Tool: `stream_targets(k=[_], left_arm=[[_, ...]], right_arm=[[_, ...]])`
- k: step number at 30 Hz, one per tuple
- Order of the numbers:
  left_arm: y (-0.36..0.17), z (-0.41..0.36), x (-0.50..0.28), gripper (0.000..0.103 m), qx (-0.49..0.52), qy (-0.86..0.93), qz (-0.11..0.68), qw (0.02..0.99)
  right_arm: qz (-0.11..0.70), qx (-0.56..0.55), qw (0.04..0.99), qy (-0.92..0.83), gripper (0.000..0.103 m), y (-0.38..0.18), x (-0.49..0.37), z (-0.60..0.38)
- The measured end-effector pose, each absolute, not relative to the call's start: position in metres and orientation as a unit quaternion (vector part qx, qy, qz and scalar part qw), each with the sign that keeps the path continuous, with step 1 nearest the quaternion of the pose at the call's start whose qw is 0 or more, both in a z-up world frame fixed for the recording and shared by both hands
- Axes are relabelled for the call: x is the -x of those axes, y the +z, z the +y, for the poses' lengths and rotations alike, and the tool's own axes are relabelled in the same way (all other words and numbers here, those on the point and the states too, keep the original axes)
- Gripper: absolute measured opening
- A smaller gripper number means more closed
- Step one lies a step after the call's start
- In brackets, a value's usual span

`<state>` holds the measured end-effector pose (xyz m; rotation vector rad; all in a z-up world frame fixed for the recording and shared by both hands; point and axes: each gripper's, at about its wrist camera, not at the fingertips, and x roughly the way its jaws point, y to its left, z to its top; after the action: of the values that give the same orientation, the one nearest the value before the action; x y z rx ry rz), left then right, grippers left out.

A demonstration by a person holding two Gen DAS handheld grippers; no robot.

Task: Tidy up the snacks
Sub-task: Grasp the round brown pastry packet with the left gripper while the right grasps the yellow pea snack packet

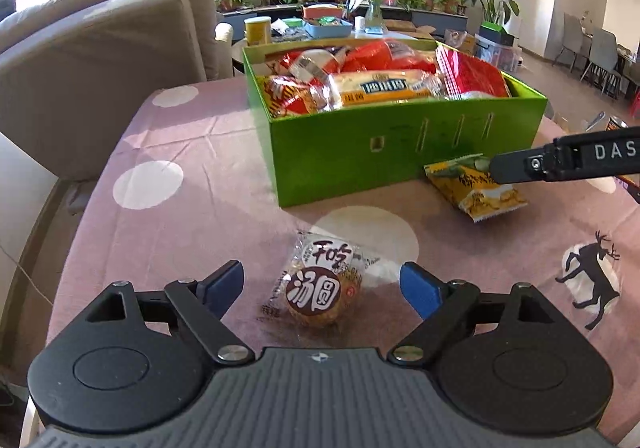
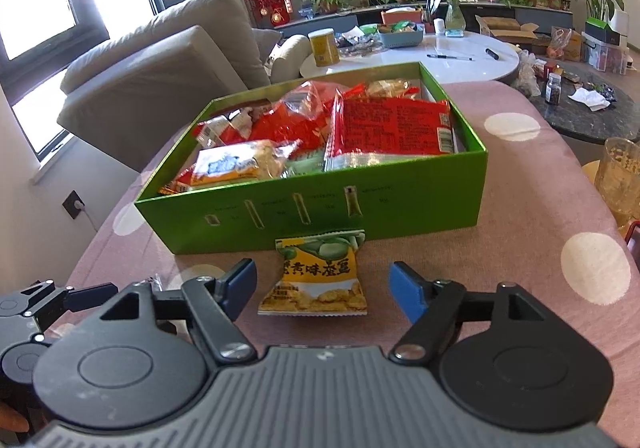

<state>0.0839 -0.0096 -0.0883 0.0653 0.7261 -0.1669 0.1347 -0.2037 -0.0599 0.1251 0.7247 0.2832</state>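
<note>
A green box (image 1: 360, 156) full of snack packets stands on the pink spotted tablecloth; it also shows in the right wrist view (image 2: 400, 204). A clear packet with a round brown pastry (image 1: 320, 288) lies between the open fingers of my left gripper (image 1: 322, 284), which holds nothing. A yellow snack packet (image 2: 316, 276) lies in front of the box between the open fingers of my right gripper (image 2: 322, 284); it also shows in the left wrist view (image 1: 476, 188), with the right gripper (image 1: 560, 164) over it.
A beige sofa (image 1: 100, 60) stands left of the table. A glass jar (image 2: 620, 176) stands at the table's right edge. A white table (image 2: 440, 56) with clutter and a dark round table (image 2: 584, 108) stand behind. A deer print (image 1: 592, 276) marks the cloth.
</note>
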Motion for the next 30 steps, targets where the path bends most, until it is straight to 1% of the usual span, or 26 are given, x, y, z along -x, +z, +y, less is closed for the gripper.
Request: stream_targets(k=[5, 7, 8, 11, 13, 14, 15, 17, 20, 23, 25, 26, 27, 30], left_arm=[[-0.092, -0.009, -0.086, 0.083, -0.032, -0.082, 0.352, 0.932], [-0.093, -0.008, -0.086, 0.079, -0.035, -0.08, 0.349, 0.933], [-0.094, -0.008, -0.087, 0.073, -0.034, -0.082, 0.35, 0.933], [-0.095, -0.006, -0.088, 0.065, -0.03, -0.084, 0.347, 0.933], [-0.094, -0.006, -0.087, 0.055, -0.035, -0.085, 0.344, 0.934], [-0.094, -0.007, -0.087, 0.047, -0.036, -0.086, 0.343, 0.935], [-0.093, -0.006, -0.086, 0.043, -0.036, -0.087, 0.343, 0.934], [-0.093, -0.006, -0.085, 0.04, -0.037, -0.087, 0.343, 0.934], [-0.093, -0.006, -0.084, 0.039, -0.037, -0.087, 0.343, 0.935], [-0.094, -0.006, -0.084, 0.041, -0.037, -0.086, 0.34, 0.936], [-0.094, -0.007, -0.084, 0.049, -0.043, -0.082, 0.339, 0.936], [-0.094, -0.007, -0.083, 0.058, -0.046, -0.077, 0.339, 0.936], [-0.095, -0.007, -0.084, 0.064, -0.049, -0.073, 0.34, 0.936], [-0.095, -0.005, -0.085, 0.065, -0.04, -0.07, 0.341, 0.937]], right_arm=[[0.36, -0.057, 0.921, 0.138, 0.077, -0.065, -0.138, -0.2], [0.362, -0.056, 0.92, 0.138, 0.078, -0.067, -0.139, -0.199], [0.363, -0.055, 0.92, 0.138, 0.078, -0.068, -0.141, -0.198], [0.367, -0.051, 0.919, 0.137, 0.079, -0.07, -0.144, -0.195], [0.367, -0.047, 0.918, 0.138, 0.079, -0.071, -0.145, -0.192], [0.368, -0.045, 0.918, 0.139, 0.079, -0.071, -0.146, -0.191], [0.368, -0.043, 0.918, 0.139, 0.08, -0.071, -0.146, -0.189], [0.369, -0.037, 0.918, 0.138, 0.08, -0.072, -0.149, -0.186], [0.372, -0.028, 0.918, 0.137, 0.08, -0.074, -0.152, -0.182], [0.375, -0.022, 0.917, 0.136, 0.08, -0.076, -0.156, -0.179], [0.376, -0.016, 0.917, 0.132, 0.08, -0.077, -0.157, -0.177], [0.376, -0.013, 0.917, 0.131, 0.08, -0.077, -0.158, -0.176], [0.376, -0.01, 0.917, 0.13, 0.08, -0.078, -0.159, -0.175], [0.379, -0.006, 0.917, 0.129, 0.08, -0.08, -0.16, -0.173]])
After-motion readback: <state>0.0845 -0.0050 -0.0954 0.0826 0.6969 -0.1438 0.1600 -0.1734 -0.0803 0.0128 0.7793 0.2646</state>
